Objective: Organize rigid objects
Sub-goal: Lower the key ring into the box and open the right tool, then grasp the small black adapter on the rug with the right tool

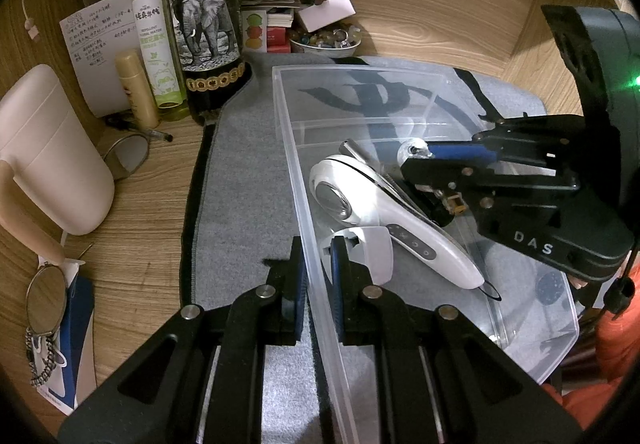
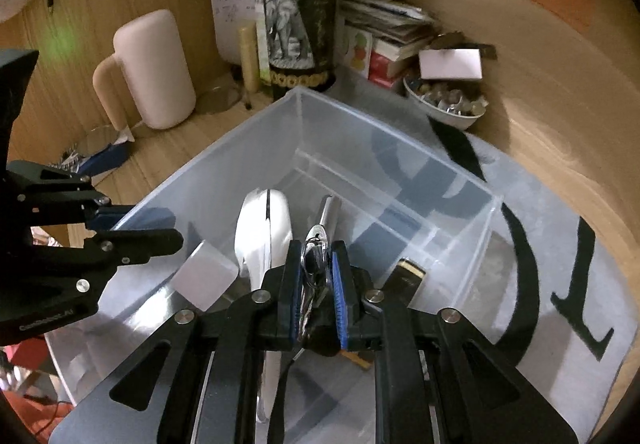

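Observation:
A clear plastic bin (image 1: 294, 147) (image 2: 494, 211) sits on a grey mat. My left gripper (image 1: 318, 276) is shut on the bin's near wall, one finger on each side. Inside the bin lie a white handheld device (image 1: 384, 219) (image 2: 260, 236), a white cap (image 1: 374, 250) (image 2: 206, 276), a silver pen-like item (image 2: 328, 213) and a small dark case with a gold band (image 2: 408, 272). My right gripper (image 2: 316, 284) (image 1: 416, 153) is inside the bin, shut on a bunch of keys (image 2: 314, 268) with a shiny metal piece on top.
A dark bottle with an elephant label (image 1: 204, 27) (image 2: 298, 23), a green spray bottle (image 1: 154, 27), a cream tube (image 1: 136, 87), a white jug (image 1: 52, 147) (image 2: 154, 67), a bowl of trinkets (image 1: 326, 41) (image 2: 446, 103), papers and round mirrors (image 1: 46, 300) crowd the wooden desk.

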Motion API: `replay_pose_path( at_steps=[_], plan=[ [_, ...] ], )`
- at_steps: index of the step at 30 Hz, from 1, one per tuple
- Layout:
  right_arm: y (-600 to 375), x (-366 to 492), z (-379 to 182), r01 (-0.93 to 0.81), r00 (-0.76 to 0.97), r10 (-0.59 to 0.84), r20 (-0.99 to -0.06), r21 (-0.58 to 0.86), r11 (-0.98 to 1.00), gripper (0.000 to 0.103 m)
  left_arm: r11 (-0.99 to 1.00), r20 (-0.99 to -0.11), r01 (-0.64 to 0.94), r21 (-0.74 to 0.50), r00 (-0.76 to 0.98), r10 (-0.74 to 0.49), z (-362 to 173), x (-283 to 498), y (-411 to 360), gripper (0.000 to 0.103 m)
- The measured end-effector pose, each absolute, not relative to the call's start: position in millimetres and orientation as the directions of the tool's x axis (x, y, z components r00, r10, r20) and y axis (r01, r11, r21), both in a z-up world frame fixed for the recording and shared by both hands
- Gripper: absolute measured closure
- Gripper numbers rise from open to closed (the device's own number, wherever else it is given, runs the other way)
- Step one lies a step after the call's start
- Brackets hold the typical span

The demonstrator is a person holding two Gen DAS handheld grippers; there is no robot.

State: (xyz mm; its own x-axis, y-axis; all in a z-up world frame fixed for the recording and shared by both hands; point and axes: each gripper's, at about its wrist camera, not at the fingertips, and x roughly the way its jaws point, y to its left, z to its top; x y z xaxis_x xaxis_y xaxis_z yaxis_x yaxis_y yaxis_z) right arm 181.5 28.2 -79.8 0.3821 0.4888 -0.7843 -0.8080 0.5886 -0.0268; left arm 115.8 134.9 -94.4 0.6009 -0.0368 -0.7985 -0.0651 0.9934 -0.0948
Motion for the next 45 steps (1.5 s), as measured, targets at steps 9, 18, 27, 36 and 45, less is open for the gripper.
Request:
replay_pose_path(
  at_steps=[9,18,27,36,45],
  plan=[
    [26,180,-74,-0.795,0.405,0.487,-0.774,-0.035,0.605,0.070,0.993,-0.798,-0.066,-0.094,0.602,-0.035,-94,115,134,0.092],
    [7,177,-50,-0.767,0.467,0.517,-0.718,-0.038,0.641,0.053,0.994,-0.799,-0.066,-0.092,0.600,-0.034,-94,116,133,0.092],
    [-31,186,-29,-0.708,0.532,0.513,-0.674,-0.021,0.706,0.049,0.994,-0.799,-0.066,-0.091,0.600,-0.034,-94,116,133,0.092],
    [-72,201,-47,-0.629,0.553,0.451,-0.700,0.004,0.777,0.049,0.994,-0.799,-0.067,-0.088,0.600,-0.030,-94,116,133,0.092],
    [-79,210,-88,-0.632,0.475,0.419,-0.774,0.031,0.774,0.049,0.994,-0.803,-0.070,-0.084,0.596,-0.026,-96,117,133,0.092]
  ],
)
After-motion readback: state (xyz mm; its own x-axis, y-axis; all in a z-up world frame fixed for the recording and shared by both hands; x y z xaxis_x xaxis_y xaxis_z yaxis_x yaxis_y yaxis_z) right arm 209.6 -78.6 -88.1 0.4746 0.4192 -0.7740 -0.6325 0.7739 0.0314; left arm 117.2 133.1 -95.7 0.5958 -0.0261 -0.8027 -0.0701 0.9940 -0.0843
